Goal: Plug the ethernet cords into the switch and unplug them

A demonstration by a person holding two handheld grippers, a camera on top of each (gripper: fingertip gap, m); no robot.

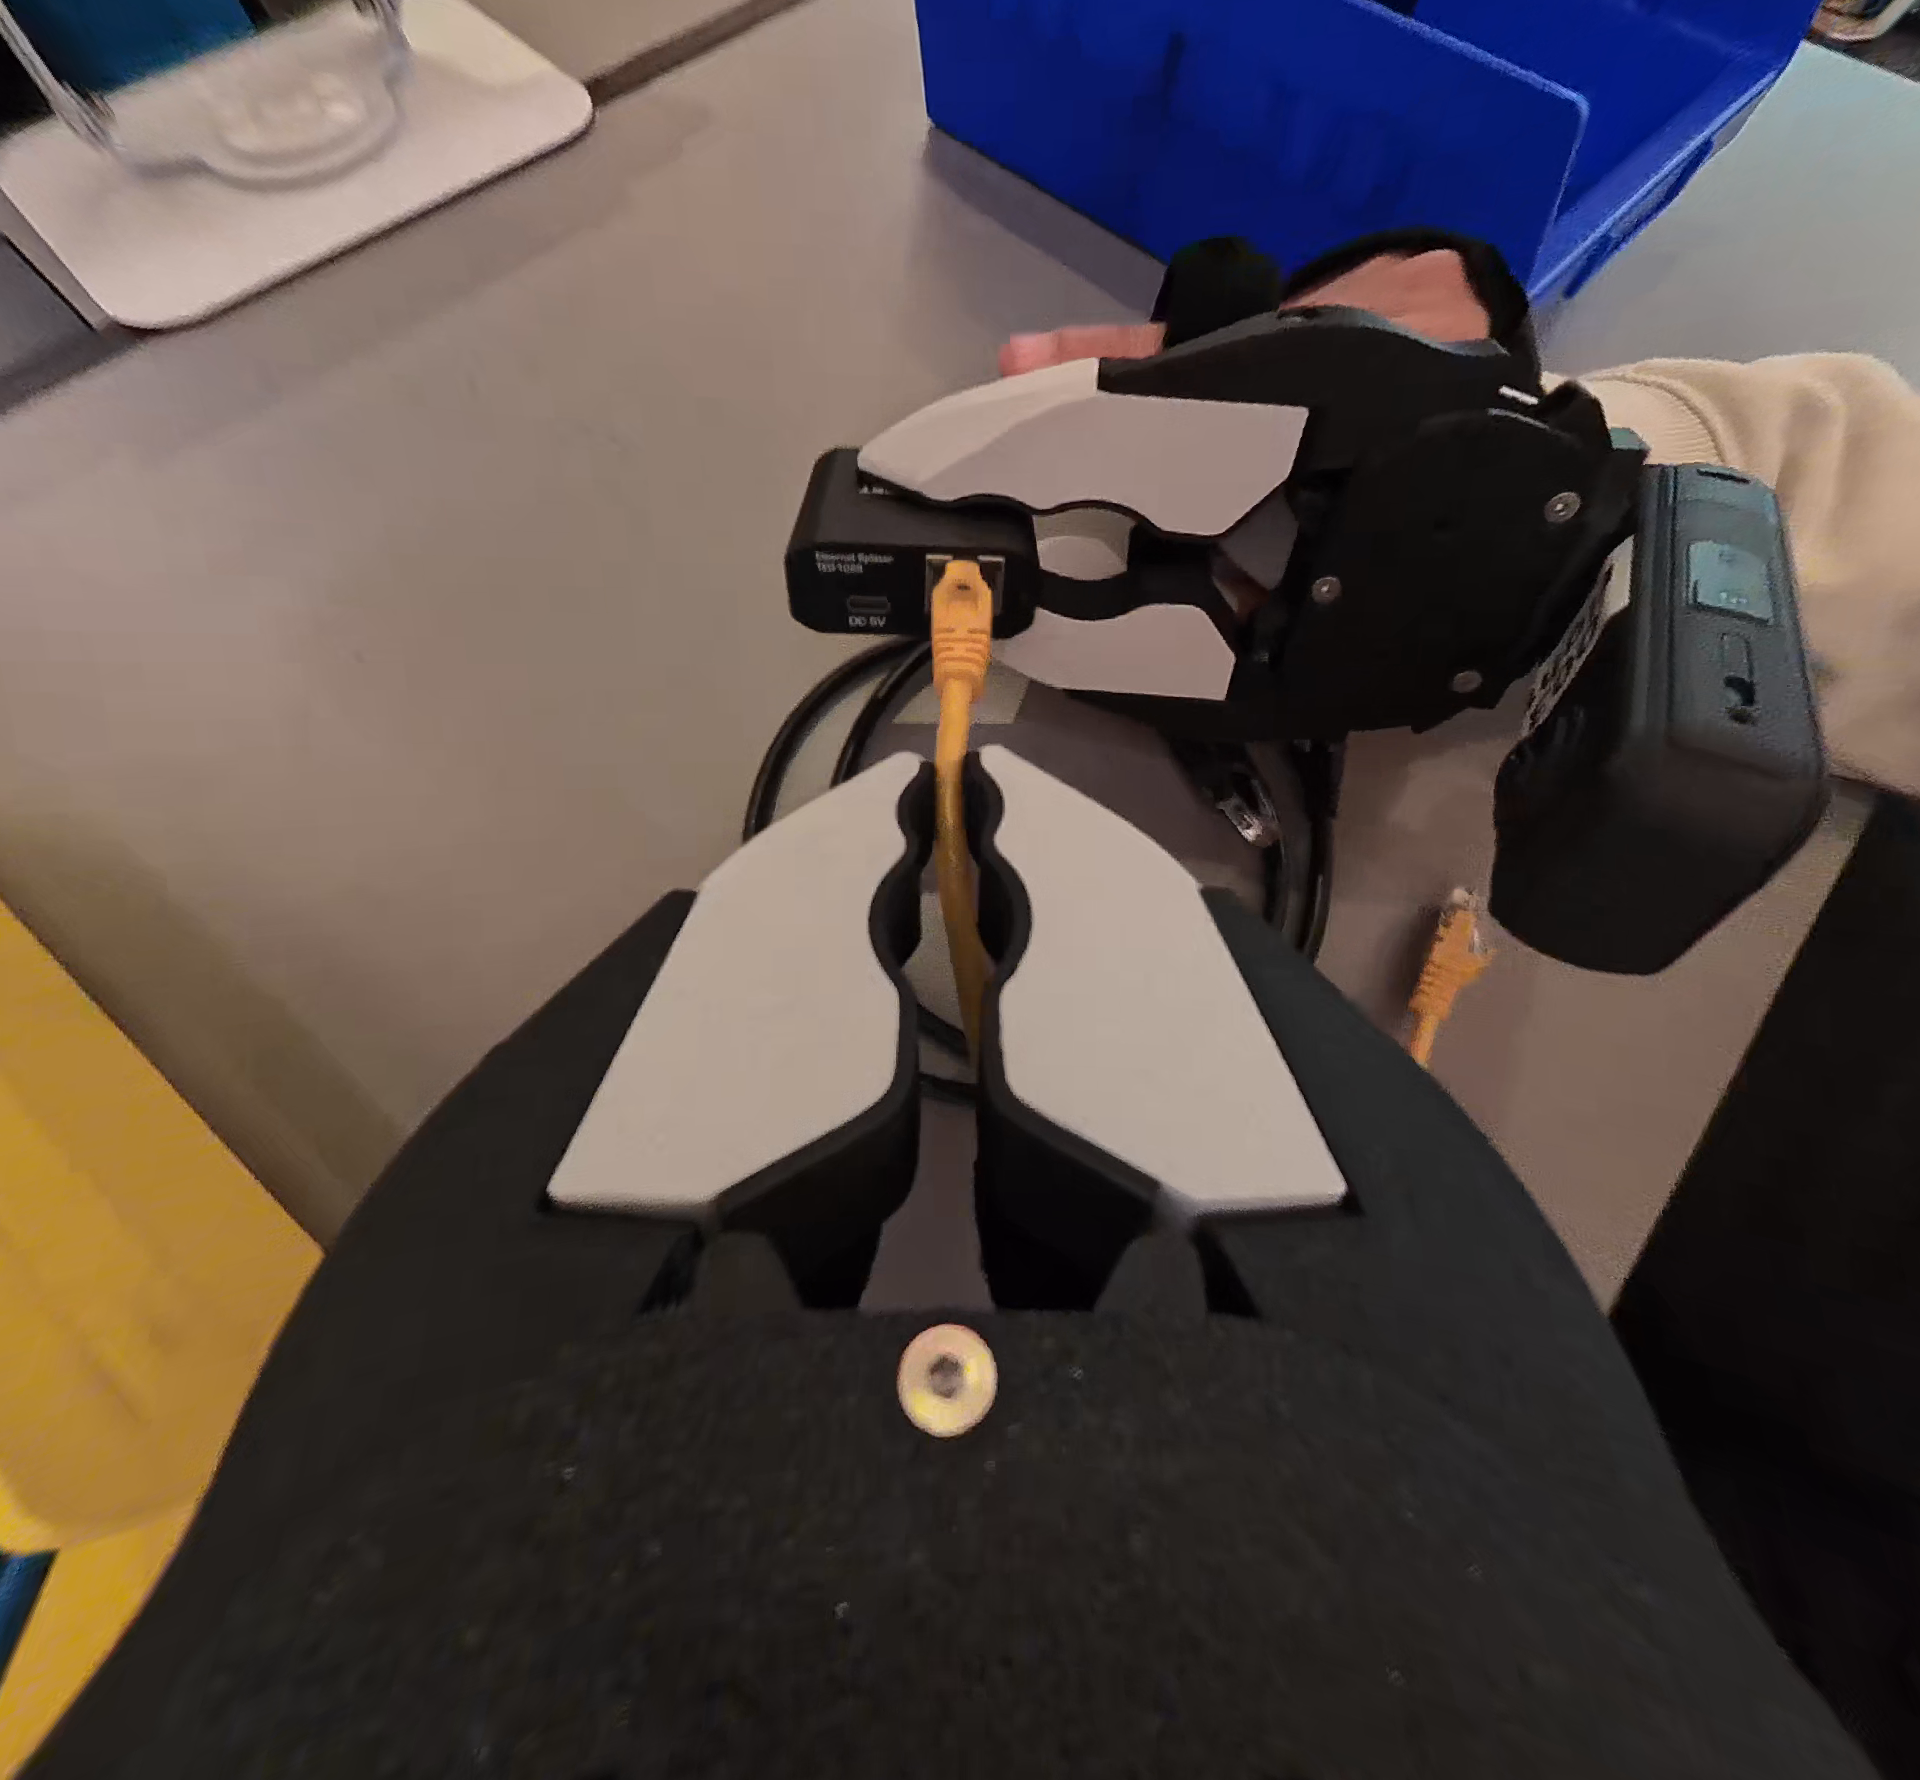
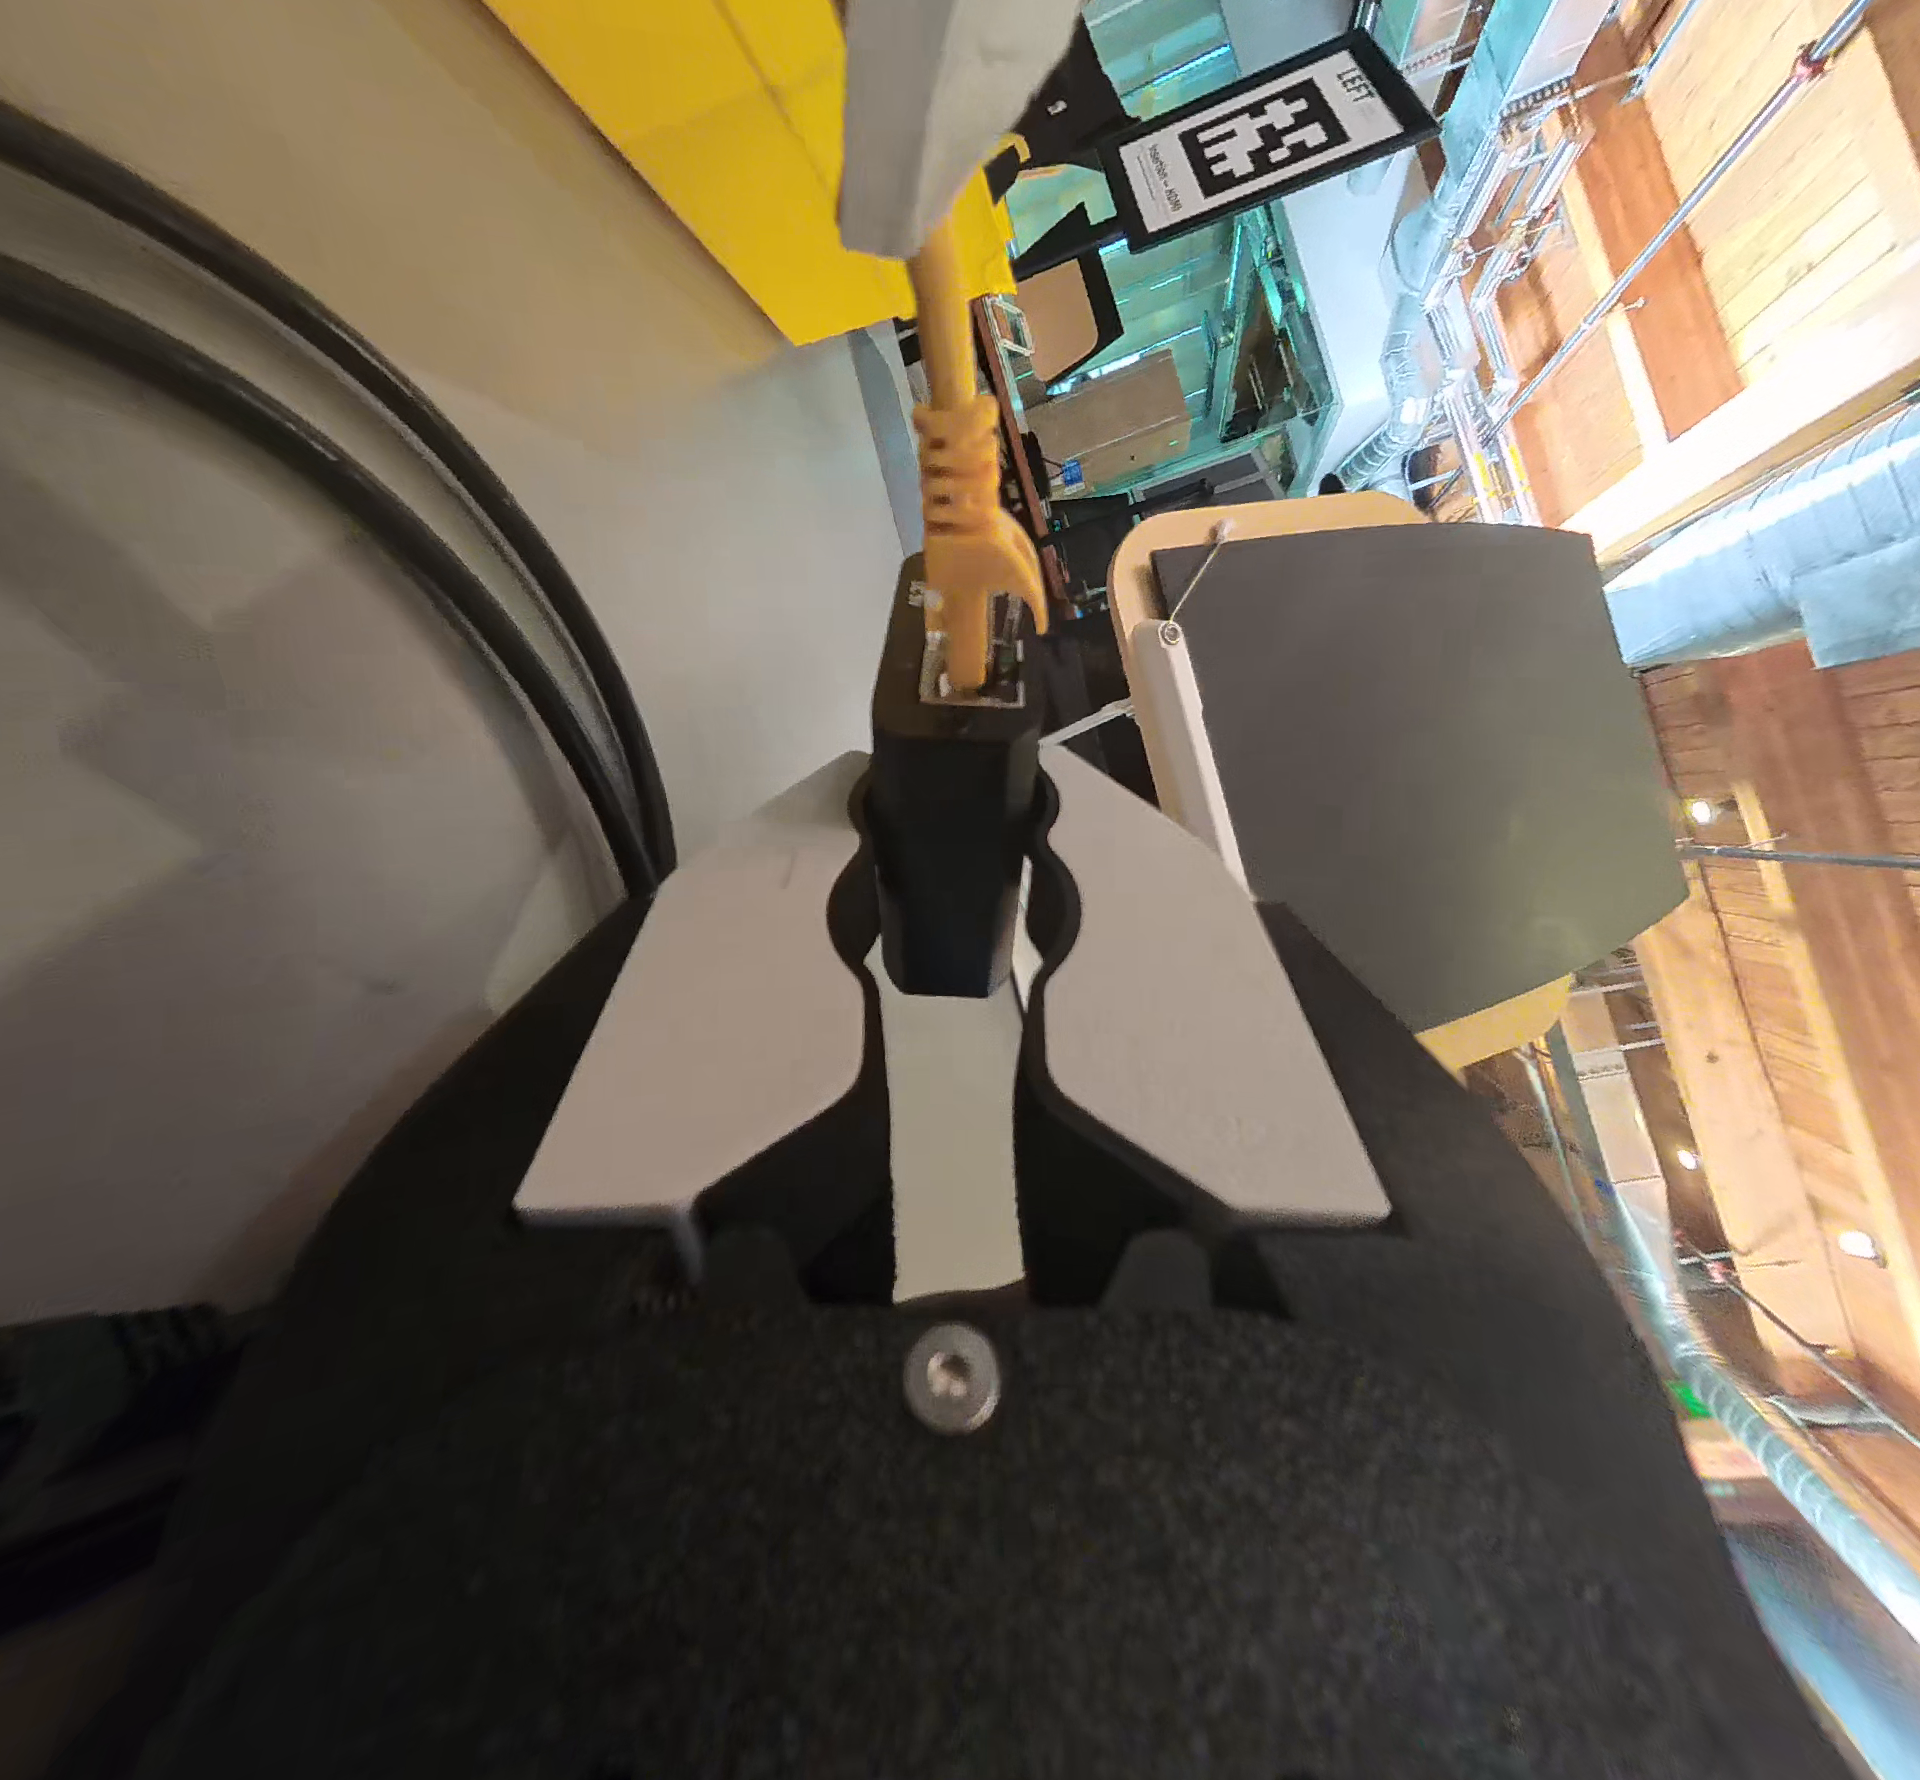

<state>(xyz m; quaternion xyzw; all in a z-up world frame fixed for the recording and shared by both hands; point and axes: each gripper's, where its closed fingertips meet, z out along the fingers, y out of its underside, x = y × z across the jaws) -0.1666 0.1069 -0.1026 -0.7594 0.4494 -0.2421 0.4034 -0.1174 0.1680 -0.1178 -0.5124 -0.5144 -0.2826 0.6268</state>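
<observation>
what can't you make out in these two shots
- Left wrist view: the top of the black switch is covered by the right gripper.
- Left wrist view: where the yellow cord runs below the left gripper is hidden by its body.
- Right wrist view: the cord's far end is behind a grey finger.
- Left wrist view: the white stand is blurred.

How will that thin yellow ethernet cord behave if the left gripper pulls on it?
The thin yellow ethernet cord is probably floppy: it bows between the left gripper and the small black switch. Its plug looks seated, so it may resist.

Yellow cord's (image 1: 954,857) lower run (behind the left gripper (image 1: 951,774)) hidden.
</observation>
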